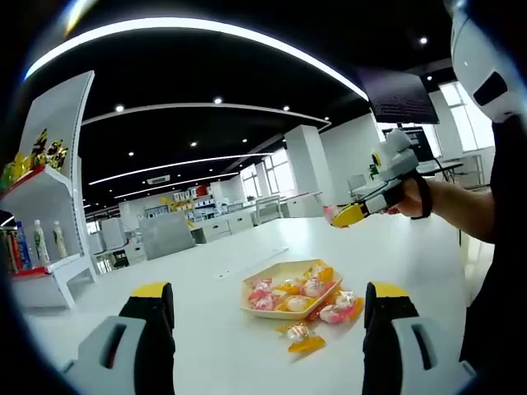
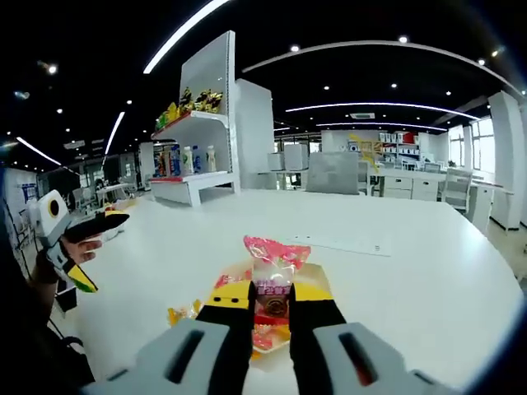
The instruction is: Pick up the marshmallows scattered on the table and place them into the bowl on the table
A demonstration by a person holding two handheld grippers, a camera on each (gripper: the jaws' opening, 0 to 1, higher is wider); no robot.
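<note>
In the left gripper view, our left gripper (image 1: 268, 309) hangs low over the broad white table (image 1: 206, 346) with its yellow-tipped black jaws spread wide and nothing between them. Framed between those jaws sits the shallow cream-coloured square bowl (image 1: 290, 291), already holding a heap of pink, white and orange wrapped marshmallows (image 1: 296, 290). One pink wrapped sweet (image 1: 338, 311) lies against the bowl's near edge, and an orange-and-clear wrapped sweet (image 1: 300, 336) lies on the table just beside it, closer to us. Farther off, to the right, our right gripper (image 1: 346, 216) is held up in a hand (image 1: 409, 199), a scrap of pink showing at its yellow tips.

In the right gripper view, that right gripper (image 2: 270, 311) has its jaws pressed on a clear pink-topped marshmallow packet (image 2: 272, 276), which stands upright between them above the bowl (image 2: 263, 337). A yellow wrapped sweet (image 2: 183, 313) lies on the table (image 2: 412, 271) to the left of the jaws. At the left edge we see the left gripper (image 2: 103, 224), and behind it a white shelving unit with bottles and packets (image 2: 193, 156).
</note>
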